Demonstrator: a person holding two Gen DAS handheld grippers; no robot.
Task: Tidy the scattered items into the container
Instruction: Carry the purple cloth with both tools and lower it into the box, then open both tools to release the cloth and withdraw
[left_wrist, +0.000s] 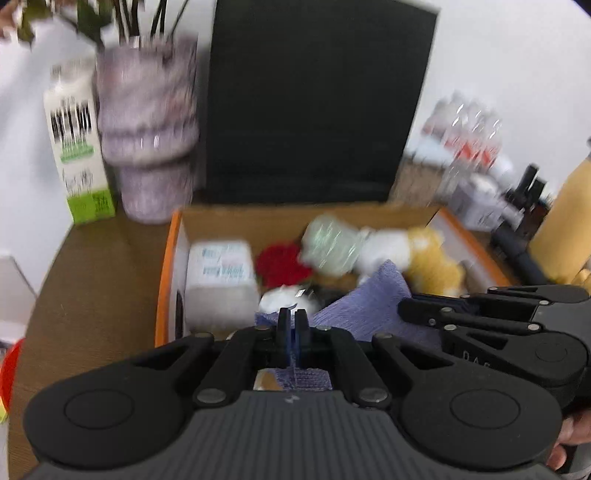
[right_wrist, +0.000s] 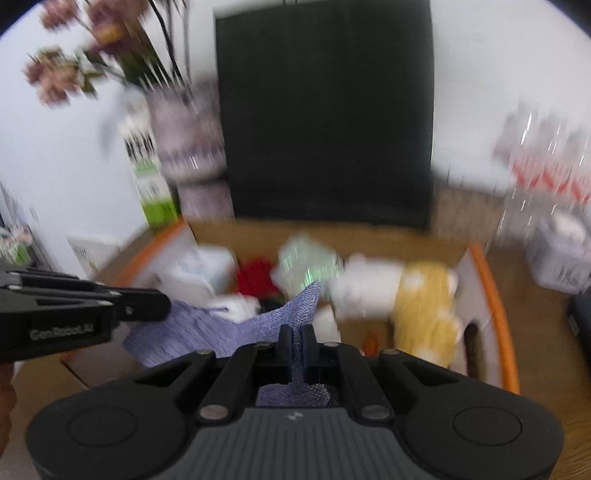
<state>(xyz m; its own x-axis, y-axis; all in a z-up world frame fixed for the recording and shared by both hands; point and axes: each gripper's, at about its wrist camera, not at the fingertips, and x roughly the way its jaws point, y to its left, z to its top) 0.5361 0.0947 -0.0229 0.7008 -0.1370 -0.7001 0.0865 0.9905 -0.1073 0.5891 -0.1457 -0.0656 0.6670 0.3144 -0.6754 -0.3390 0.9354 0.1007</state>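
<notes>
I have both grippers, left gripper (left_wrist: 292, 325) and right gripper (right_wrist: 295, 341), pinching the purple cloth (right_wrist: 229, 332) taut between them, carrying it spread above the cardboard box (left_wrist: 168, 266) just ahead.

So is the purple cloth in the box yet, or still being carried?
Still carried: the purple cloth hangs stretched between left gripper and right gripper, over the cardboard box.
</notes>
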